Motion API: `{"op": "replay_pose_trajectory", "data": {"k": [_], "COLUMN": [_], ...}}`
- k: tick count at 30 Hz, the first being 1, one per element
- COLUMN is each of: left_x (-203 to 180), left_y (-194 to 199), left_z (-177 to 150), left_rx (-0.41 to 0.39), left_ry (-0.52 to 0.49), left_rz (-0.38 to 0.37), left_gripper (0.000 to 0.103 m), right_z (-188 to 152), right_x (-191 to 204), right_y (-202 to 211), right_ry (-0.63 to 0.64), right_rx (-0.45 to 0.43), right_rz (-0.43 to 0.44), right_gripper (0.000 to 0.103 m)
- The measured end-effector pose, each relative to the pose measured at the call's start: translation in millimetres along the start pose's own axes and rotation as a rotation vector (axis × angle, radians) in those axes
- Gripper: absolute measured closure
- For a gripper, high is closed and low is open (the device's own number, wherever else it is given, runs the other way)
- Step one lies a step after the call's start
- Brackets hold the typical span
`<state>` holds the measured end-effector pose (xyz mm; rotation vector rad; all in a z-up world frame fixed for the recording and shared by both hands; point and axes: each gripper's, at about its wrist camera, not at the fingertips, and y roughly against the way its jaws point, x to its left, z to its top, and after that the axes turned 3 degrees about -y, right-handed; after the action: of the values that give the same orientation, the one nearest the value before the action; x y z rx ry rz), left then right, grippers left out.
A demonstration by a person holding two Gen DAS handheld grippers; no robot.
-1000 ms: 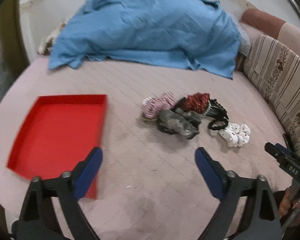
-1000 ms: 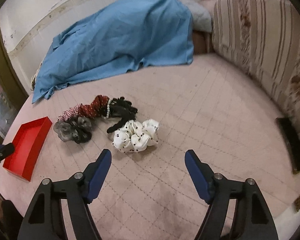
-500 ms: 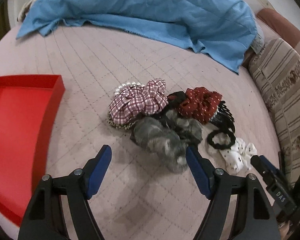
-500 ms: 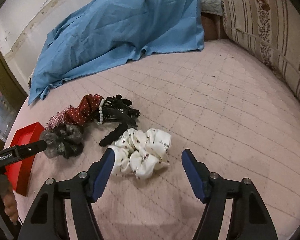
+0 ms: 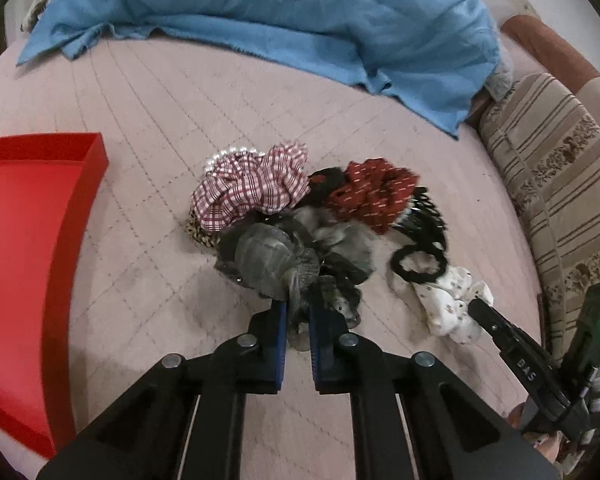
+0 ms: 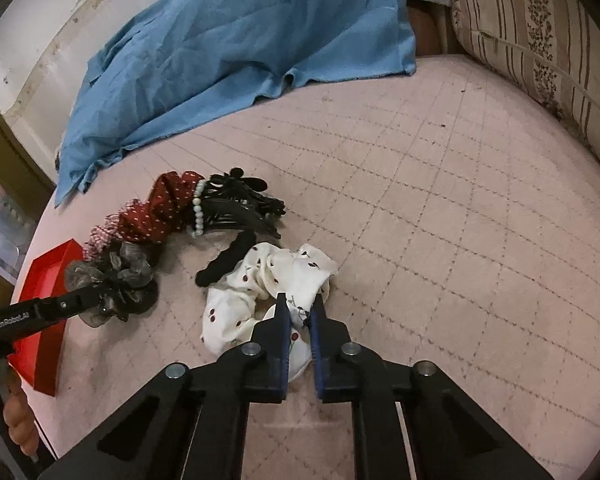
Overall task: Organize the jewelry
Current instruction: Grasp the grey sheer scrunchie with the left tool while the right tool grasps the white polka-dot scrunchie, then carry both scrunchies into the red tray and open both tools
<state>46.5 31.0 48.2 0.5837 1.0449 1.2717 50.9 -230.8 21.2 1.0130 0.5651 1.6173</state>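
Two grippers are down at one heap of hair accessories on a pink quilted bed [image 6: 440, 208]. In the left wrist view, the left gripper [image 5: 298, 310] has its blue fingers [image 5: 280, 332] drawn narrow and pinching a fold of the grey sheer scrunchie [image 5: 268, 258], which lies at the near edge of the heap. Its jaws are closing at this moment with that fabric between them. Behind the grey one sit a red-and-white plaid scrunchie [image 5: 252, 188], a string of pearls [image 5: 230, 156] and a dark red dotted scrunchie [image 5: 370, 196], touching one another. A black claw clip [image 5: 424, 216] and a black hair tie [image 5: 418, 262] lie to their right. In the right wrist view, the right gripper [image 6: 299, 308] is closing too, its fingers [image 6: 282, 332] narrow on the white cherry-print scrunchie [image 6: 268, 280], gripping a pleat of its near side. A red tray [image 5: 28, 240] rests on the bed to the left of the heap, apart from it. A blue cloth [image 6: 236, 48] lies crumpled along the far side, and a striped cushion [image 6: 540, 40] stands at the right.
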Motion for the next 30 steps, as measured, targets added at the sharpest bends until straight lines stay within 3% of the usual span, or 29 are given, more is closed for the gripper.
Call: {"op": "replay_pose_trajectory", "data": {"k": [5,13,21,30], "left_x": [-3.1,14.4,72.7,148.1], "left_y": [39.2,95.3,141.4,162.1], "left_z": [-15.6,-36.2,-49.5,-52.1], "left_rx": [-0.068,-0.175,-0.257,-0.299], "left_ry": [-0.027,-0.050,0.039,0.141], "left_rz": [-0.002,0.058,0.128,0.216], "left_gripper": [0.094,0.094,0.094,0.094], "right_z": [-8.1,-18.4,-17.6,-17.9], "right_x": [9.8,40.5,88.6,178.2], "right_y": [23.8,64.9,88.3,75.8], "right_ry": [0.025,0.115,0.188,0.314], "right_rx": [-0.033,-0.095,-0.110,-0.044], "right_rz": [0.021,0.056,0.133,0.236], "right_gripper": [0.095,0.096,0.096,0.096]}}
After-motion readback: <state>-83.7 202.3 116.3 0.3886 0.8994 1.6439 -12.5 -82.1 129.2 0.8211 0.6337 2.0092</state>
